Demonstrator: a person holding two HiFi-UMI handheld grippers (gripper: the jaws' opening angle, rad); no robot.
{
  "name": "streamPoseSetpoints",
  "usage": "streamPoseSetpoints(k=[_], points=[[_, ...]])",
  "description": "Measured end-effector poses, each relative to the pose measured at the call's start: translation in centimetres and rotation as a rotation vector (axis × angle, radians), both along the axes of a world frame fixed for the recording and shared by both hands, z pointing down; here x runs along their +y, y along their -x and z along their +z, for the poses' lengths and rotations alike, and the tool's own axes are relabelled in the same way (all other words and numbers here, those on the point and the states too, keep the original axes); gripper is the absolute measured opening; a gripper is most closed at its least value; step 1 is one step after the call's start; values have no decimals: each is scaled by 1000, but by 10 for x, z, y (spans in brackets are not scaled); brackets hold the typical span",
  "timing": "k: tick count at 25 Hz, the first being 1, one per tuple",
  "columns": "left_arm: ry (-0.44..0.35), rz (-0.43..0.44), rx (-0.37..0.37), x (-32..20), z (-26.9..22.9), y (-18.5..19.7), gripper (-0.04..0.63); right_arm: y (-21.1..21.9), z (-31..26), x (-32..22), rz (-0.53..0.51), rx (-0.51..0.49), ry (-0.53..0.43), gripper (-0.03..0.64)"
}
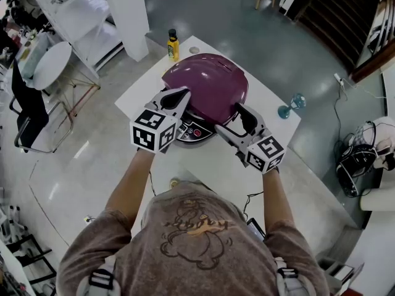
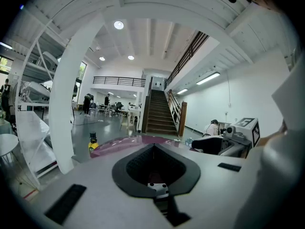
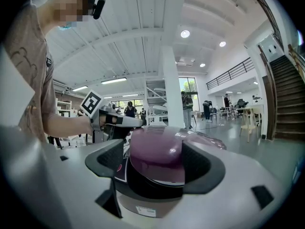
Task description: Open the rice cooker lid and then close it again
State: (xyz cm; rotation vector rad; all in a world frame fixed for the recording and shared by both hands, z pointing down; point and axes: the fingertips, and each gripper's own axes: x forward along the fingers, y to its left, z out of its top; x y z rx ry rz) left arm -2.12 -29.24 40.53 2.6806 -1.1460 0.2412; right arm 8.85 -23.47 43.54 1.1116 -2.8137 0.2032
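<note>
Standing on a white table (image 1: 271, 113), near its middle, is a rice cooker (image 1: 213, 94). Its body is pale and its plum-purple domed lid (image 1: 203, 79) is down and closed. The dark control panel (image 1: 194, 132) faces the person and carries a round red button, but its lettering is too small to read. The left gripper (image 1: 180, 95) sits at the lid's front left with its jaws brought together and nothing between them, and the left gripper view shows the purple dome just past the tips. The right gripper (image 1: 239, 110) is at the cooker's front right. Its jaws are spread wide, and its own view shows the lid's rounded edge and the dark rim beneath filling the gap. Each gripper carries a cube with black-and-white square markers: the left cube (image 1: 152, 134) and the right cube (image 1: 266, 153). A yellow bottle (image 1: 173, 45) with a black cap stands at the far table edge, clear of the cooker, and its label is illegible. A small white sticker (image 3: 145, 211) is low on the cooker body, with print that cannot be made out.
</note>
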Motion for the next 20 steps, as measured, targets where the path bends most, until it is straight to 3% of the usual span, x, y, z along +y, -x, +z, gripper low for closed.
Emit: streamPoseSetpoints(k=[20], points=[[54,8,-85,6,38,2,21,2,24,3,7,2,60,364]])
